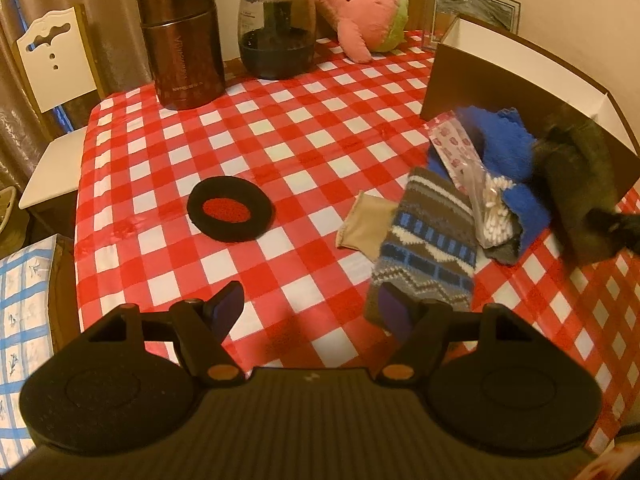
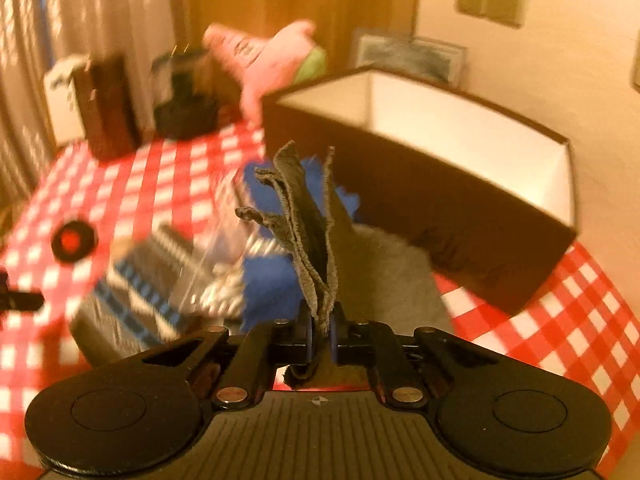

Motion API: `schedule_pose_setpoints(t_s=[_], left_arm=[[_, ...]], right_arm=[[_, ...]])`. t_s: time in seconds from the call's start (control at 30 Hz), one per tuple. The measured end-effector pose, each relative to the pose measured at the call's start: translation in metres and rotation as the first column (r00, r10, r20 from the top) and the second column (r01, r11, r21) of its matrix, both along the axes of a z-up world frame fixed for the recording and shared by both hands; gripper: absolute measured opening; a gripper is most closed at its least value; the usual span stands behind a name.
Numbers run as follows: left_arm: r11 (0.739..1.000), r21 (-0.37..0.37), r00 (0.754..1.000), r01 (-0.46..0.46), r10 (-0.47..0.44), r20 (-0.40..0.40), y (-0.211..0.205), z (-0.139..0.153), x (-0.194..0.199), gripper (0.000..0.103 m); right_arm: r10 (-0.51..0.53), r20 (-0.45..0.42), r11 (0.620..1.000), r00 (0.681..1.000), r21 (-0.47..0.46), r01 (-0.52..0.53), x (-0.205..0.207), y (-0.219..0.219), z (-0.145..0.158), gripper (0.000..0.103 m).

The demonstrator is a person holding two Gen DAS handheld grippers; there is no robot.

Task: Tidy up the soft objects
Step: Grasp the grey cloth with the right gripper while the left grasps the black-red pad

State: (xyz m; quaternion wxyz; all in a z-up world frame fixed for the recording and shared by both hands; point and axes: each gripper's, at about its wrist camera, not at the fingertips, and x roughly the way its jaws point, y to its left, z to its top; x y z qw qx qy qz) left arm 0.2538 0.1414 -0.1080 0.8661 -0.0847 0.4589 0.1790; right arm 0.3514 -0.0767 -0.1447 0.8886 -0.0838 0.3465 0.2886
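Grey cloth [image 2: 310,236], thin with frayed edges, stands bunched in folds. Right gripper [image 2: 321,334] clamps its lower end between the fingers; left gripper [image 1: 310,306] is spread, holding nothing.

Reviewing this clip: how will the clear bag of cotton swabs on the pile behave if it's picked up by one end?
The bag of cotton swabs looks thin and crinkly, so it will probably flop and may slip in the tongs. The swabs have gathered at its lower end, so that end will likely sag. It looks light; lying loosely across the blue cloth and patterned knit, it should lift free.
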Motion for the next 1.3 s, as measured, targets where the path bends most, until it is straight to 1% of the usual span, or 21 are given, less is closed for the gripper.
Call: schedule_pose_setpoints(t_s=[0.1,0.23,0.47,0.6,0.8,0.87,0.93,1.07,1.13,1.3], left_arm=[[1.0,0.02,1.0,-0.009,0.009,0.001,0.006,-0.002,0.001,0.072],[0.998,0.062,1.0,-0.013,0.013,0.001,0.016,-0.005,0.004,0.072],[0.995,0.089,0.999,-0.037,0.036,0.013,0.038,-0.016,0.011,0.072],[0.996,0.081,0.999,-0.046,0.045,0.011,0.052,-0.026,0.02,0.072],[0.996,0.071,0.999,-0.051,0.052,-0.016,0.07,-0.045,0.042,0.072],[0.996,0.053,0.997,-0.072,0.073,-0.022,0.078,-0.049,0.048,0.072],[0.994,0.02,0.994,-0.107,0.108,-0.025,0.088,-0.053,0.056,0.072],[0.984,-0.025,0.984,-0.176,0.175,-0.038,0.105,-0.061,0.071,0.073],[0.98,-0.027,0.98,-0.196,0.194,-0.043,0.108,-0.064,0.078,0.076],[0.978,-0.01,0.976,-0.21,0.21,-0.055,0.114,-0.07,0.092,0.078]], right_arm=[[-0.039,-0.013,0.998,0.999,0.047,0.039,0.01,-0.013,0.015,0.008],[-0.089,-0.042,0.992,0.995,0.09,0.093,0.024,-0.027,0.025,0.007],[-0.158,-0.107,0.979,0.982,0.116,0.17,0.042,-0.045,0.024,0.007],[-0.178,-0.133,0.973,0.975,0.123,0.194,0.049,-0.046,0.021,0.007],[-0.198,-0.183,0.967,0.963,0.123,0.222,0.063,-0.039,0.01,0.007],[-0.2,-0.188,0.968,0.962,0.115,0.224,0.066,-0.036,0.007,0.007],[-0.202,-0.193,0.968,0.96,0.109,0.225,0.067,-0.033,0.005,0.007],[-0.209,-0.205,0.967,0.956,0.099,0.233,0.072,-0.03,0.0,0.007],[-0.213,-0.211,0.967,0.954,0.095,0.237,0.073,-0.029,-0.002,0.007],[-0.217,-0.224,0.967,0.95,0.087,0.242,0.078,-0.026,-0.006,0.007]])
